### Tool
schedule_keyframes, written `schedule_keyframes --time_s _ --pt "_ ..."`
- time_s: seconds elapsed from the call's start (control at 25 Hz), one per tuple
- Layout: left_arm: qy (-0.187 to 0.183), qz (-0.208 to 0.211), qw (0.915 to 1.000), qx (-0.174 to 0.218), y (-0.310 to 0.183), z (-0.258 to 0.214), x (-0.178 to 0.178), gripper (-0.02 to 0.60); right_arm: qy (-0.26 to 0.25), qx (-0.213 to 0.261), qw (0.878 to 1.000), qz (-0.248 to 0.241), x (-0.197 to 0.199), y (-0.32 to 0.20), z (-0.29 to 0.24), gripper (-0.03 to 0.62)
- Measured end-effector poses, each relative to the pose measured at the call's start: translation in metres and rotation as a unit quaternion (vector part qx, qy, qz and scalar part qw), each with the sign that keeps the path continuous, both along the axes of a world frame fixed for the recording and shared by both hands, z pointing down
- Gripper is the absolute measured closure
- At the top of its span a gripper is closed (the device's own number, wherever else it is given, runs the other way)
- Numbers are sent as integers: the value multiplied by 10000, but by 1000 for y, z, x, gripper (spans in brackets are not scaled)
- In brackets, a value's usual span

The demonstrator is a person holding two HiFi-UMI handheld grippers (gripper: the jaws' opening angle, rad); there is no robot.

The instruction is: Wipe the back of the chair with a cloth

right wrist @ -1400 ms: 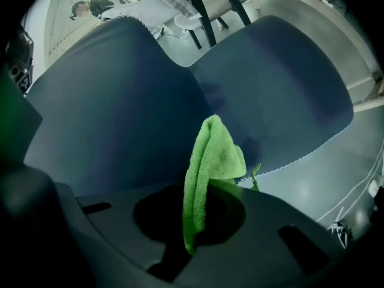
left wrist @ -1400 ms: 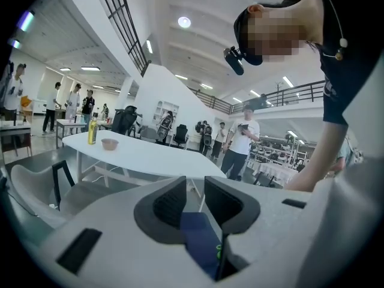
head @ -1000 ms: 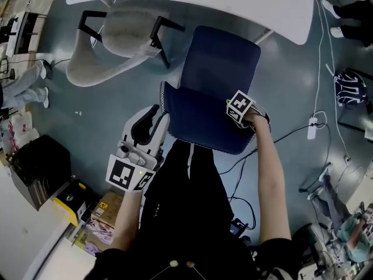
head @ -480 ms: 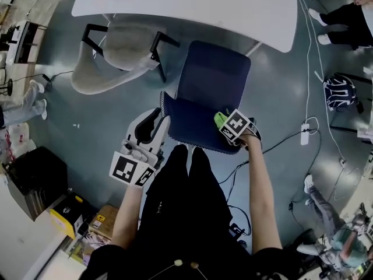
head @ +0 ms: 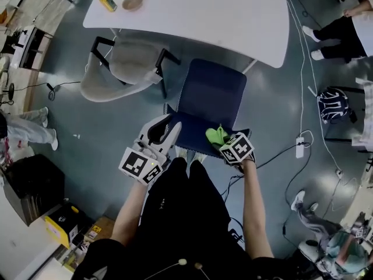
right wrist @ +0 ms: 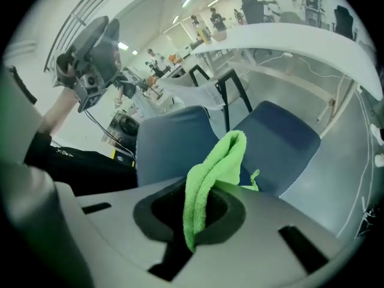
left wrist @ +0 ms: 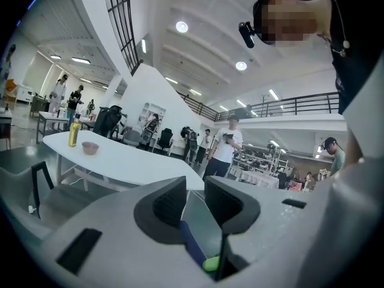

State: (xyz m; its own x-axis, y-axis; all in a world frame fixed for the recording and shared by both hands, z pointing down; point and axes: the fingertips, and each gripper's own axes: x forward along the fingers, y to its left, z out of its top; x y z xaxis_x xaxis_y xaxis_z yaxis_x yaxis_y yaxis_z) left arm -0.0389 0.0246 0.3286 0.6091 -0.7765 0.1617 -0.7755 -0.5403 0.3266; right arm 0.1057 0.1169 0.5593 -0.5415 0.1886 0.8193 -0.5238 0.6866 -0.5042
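Observation:
A dark blue chair (head: 211, 95) stands in front of me, its back (head: 195, 134) on the near side. My right gripper (head: 224, 142) is at the near right edge of that back and is shut on a bright green cloth (head: 217, 135). In the right gripper view the cloth (right wrist: 213, 173) sticks up folded from between the jaws of the right gripper (right wrist: 195, 212), with the chair back (right wrist: 174, 143) just beyond. My left gripper (head: 166, 128) hangs by the back's left corner, open, with nothing between its jaws. In its own view, the left gripper (left wrist: 195, 206) frames the chair's edge (left wrist: 191, 245).
A white table (head: 204, 16) with a bottle (head: 106, 2) and a bowl (head: 133, 2) stands beyond the chair. A grey armchair (head: 119, 69) is to the chair's left. Cables and a power strip (head: 300, 146) lie on the floor at right, near a backpack (head: 333, 105).
My right gripper has drawn back from the middle of the chair back to its near right edge, and the cloth now shows. The left gripper has moved up towards the back's left corner.

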Motion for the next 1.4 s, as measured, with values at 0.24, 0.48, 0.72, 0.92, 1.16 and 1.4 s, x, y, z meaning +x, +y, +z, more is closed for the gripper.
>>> schedule_keyframes --time_s 0.24,0.48,0.72,0.92,1.16,1.4 --pt "87 330 9994 94 2 -12 17 485 -581 506 9968 204 -23 4 -41 576" --pt "229 582 9979 154 5 -24 28 485 -1998 1844 9563 1080 -56 -10 -128 576" --pt "369 623 9962 487 9 -61 38 485 -2292 4035 8486 2541 -32 -32 -237 576" --pt "212 879 9901 1074 19 -112 57 485 -2545 5070 7606 3157 -9 -34 -326 576" --pt "66 949 9840 1503 30 -151 67 562 -2592 5759 6924 3489 8 -22 -391 576" --pt "31 996 9847 1429 41 -160 70 575 -2480 5997 6725 3558 14 -14 -412 576"
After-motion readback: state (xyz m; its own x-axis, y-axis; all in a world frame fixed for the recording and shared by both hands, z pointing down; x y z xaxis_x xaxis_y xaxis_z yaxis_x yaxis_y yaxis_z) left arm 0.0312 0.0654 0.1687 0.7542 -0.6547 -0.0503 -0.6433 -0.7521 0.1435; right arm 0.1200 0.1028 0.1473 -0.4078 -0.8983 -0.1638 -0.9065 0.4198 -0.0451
